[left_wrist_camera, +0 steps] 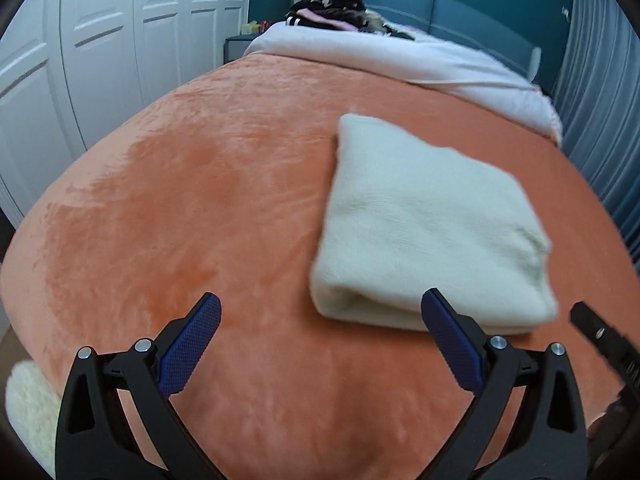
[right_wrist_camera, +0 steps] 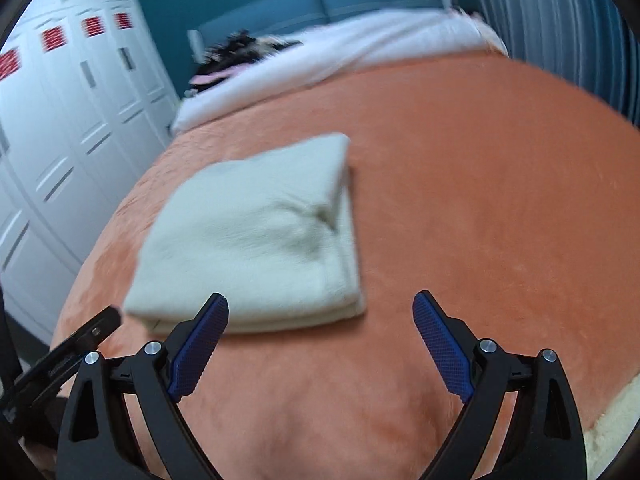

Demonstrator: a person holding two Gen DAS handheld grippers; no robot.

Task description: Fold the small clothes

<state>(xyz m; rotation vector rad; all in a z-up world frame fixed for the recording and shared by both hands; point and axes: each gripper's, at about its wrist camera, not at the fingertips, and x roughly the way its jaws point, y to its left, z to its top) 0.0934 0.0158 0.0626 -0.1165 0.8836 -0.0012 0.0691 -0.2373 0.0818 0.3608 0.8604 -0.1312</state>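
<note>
Both tongs wide & empty over the orange bed [left_wrist_camera: 200, 200]: folded cream cloth [left_wrist_camera: 424, 232] sits at 1 o'clock off left tongs [left_wrist_camera: 320, 312], 11 o'clock off right tongs [right_wrist_camera: 320, 312], long axis running away, left pad touching near edge.

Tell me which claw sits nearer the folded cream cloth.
Roughly tied. The left claw hangs open with its right fingertip overlapping the folded cream cloth at its near edge; the right claw, also open, has its left fingertip overlapping that edge.
</note>
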